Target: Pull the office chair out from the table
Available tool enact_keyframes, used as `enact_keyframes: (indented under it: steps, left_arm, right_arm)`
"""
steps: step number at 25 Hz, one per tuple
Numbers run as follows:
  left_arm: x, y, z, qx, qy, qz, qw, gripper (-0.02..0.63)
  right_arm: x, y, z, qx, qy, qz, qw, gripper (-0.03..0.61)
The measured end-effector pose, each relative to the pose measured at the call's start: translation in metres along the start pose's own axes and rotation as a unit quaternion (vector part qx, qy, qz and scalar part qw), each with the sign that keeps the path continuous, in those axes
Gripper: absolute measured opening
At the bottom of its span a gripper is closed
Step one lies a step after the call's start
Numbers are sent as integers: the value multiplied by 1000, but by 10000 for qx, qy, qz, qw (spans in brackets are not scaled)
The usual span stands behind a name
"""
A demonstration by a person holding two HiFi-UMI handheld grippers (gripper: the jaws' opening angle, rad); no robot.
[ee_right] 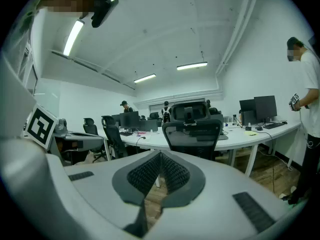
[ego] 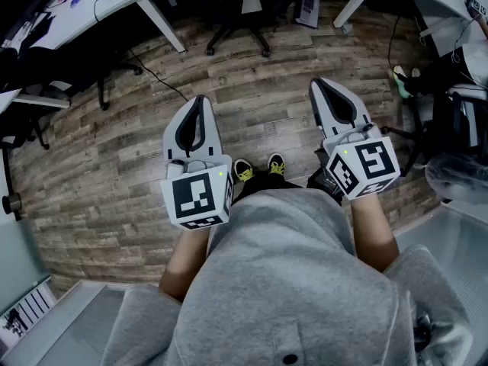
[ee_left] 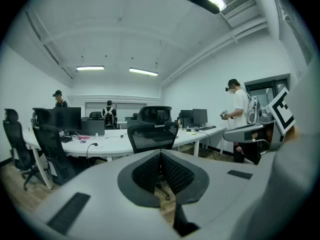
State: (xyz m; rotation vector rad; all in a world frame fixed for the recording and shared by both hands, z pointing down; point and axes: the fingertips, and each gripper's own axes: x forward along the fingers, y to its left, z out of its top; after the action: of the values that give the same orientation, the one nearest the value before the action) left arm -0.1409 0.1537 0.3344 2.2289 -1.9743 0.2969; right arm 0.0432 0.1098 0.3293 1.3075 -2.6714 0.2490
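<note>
A black mesh-backed office chair [ee_left: 152, 136] [ee_right: 194, 134] stands pushed in at a long white table [ee_left: 107, 145] [ee_right: 235, 136], some way ahead of me across the floor. In the head view its star base [ego: 238, 30] shows at the top centre. My left gripper [ego: 200, 102] [ee_left: 160, 156] is shut and holds nothing. My right gripper [ego: 319, 83] [ee_right: 160, 159] is likewise shut and empty. Both are held out side by side above the wooden floor, well short of the chair, pointing towards it.
More black chairs [ee_left: 50, 151] [ee_right: 114, 134] and monitors line the tables. A person [ee_left: 240, 111] with grippers stands at the right, and others stand behind the table. Cables trail on the floor [ego: 164, 82]. Table legs [ego: 162, 23] [ego: 354, 2] flank the chair.
</note>
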Motion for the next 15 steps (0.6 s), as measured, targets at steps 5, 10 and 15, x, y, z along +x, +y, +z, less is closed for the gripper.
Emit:
enact_keyframes:
  steps: [5,10,15]
  left_arm:
    - [-8,12,-3,70,32,-20,10000,11]
    - [-13,25,-7,43,-7,-94,9999,11]
    - [-16,37,-10,9,-19,-96,10000,11]
  right_arm:
    - [6,16,2,-42,3,-3,10000,29]
    - [12,32,3,-43,-46,-37,10000,29]
    - [17,43,6,-47,-86,-70,9999,29]
